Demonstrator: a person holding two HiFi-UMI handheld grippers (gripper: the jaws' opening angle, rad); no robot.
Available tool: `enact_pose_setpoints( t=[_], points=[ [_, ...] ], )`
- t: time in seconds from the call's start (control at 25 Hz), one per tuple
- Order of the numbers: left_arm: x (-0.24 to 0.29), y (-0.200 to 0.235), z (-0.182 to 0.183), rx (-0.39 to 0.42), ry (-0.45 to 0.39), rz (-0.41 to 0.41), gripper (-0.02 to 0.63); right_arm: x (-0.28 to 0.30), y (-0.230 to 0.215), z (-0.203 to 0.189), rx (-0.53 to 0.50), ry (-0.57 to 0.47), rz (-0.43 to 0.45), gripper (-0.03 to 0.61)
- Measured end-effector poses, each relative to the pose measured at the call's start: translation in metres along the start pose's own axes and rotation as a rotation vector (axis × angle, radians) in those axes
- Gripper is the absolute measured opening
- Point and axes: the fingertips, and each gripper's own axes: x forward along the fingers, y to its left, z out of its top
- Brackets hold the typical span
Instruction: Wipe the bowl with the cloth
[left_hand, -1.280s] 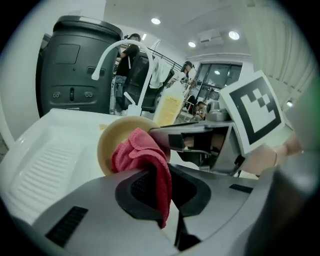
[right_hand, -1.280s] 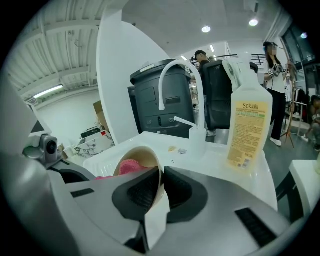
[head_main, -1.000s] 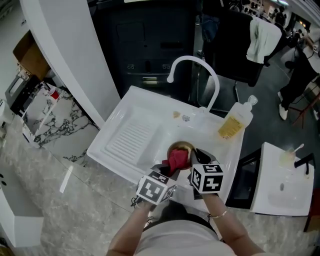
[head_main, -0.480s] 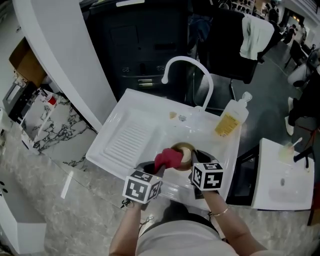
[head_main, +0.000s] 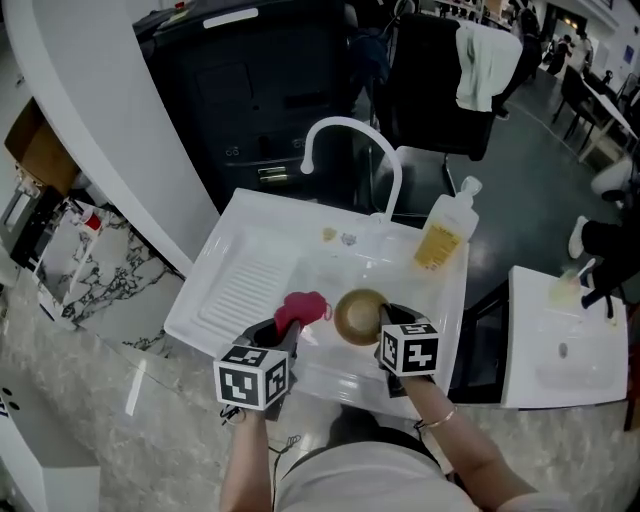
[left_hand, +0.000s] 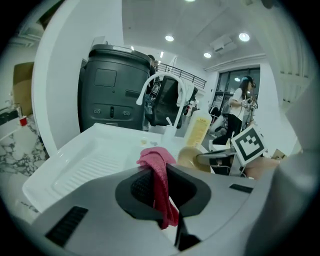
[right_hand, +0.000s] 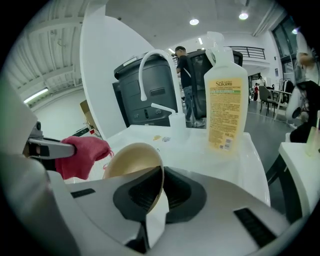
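Gripping the tan bowl (head_main: 358, 316) by its rim, my right claw (head_main: 386, 322) is closing on it above the sink (head_main: 240, 285) basin, near the front edge. My left claw (head_main: 284, 337) is clenched on the red cloth (head_main: 301, 308), just left of the bowl. A soap bottle (head_main: 440, 235) stands at the sink's back right corner.

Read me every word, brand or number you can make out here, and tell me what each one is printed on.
"Sdk": brand at the top of the yellow label on the bottle, seen in the right gripper view.
Rest of that label: small characters and fine print, too small to read.
Marker cubes: black-and-white square patterns only, no words.
Black machine at the back: tiny marks on its front, unreadable.
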Motion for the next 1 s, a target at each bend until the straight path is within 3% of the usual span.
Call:
enact_pose_setpoints(
  t=[0.44, 1.0],
  points=[
    [0.0, 0.008, 0.02, -0.11, -0.155, 0.038, 0.043, 0.015, -0.026, -0.021, 0.04, 0.057, -0.028, 0.017],
    [0.011, 0.016, 0.025, -0.172, -0.214, 0.121, 0.043, 0.064, -0.047, -0.049, 0.083, 0.172, -0.012, 0.017]
  ],
)
